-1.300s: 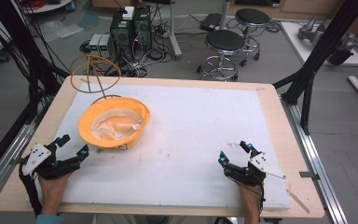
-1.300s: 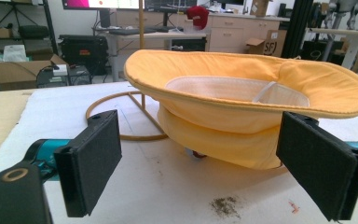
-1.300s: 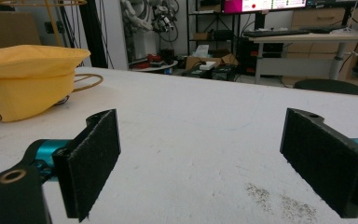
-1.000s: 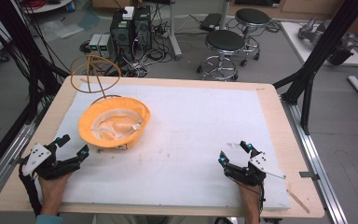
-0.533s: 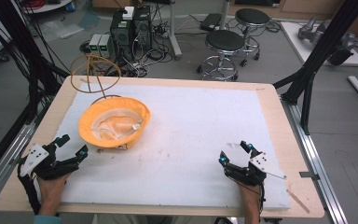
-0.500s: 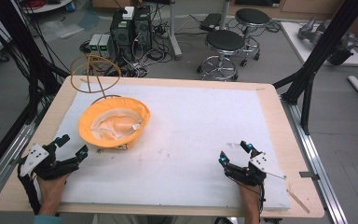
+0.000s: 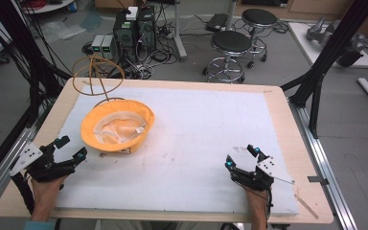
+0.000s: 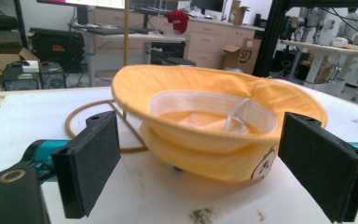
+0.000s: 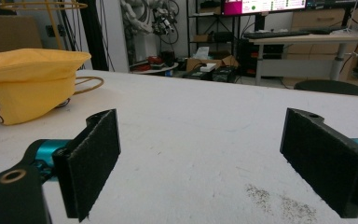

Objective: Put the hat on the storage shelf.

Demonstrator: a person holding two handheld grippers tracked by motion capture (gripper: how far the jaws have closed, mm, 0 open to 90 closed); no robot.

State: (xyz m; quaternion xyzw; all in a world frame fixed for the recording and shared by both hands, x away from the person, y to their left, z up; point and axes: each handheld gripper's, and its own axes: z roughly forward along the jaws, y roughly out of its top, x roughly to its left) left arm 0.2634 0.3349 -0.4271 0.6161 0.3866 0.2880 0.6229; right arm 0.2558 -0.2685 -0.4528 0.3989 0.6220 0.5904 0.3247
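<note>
Yellow hat [image 7: 117, 125] sits upside down at the table's [image 7: 278, 120] far left, straight ahead of the left gripper [image 7: 67, 149], jaws wide. Right gripper [image 7: 242, 158], equally wide, waits well apart.

- left gripper [image 7: 70, 149]: black frame, teal joints, flat black padded jaws, grey three-cornered plate (dotted)
- right gripper [image 7: 242, 157]: same build, black cable trailing
- teal sleeve cuff [image 7: 37, 224]
</note>
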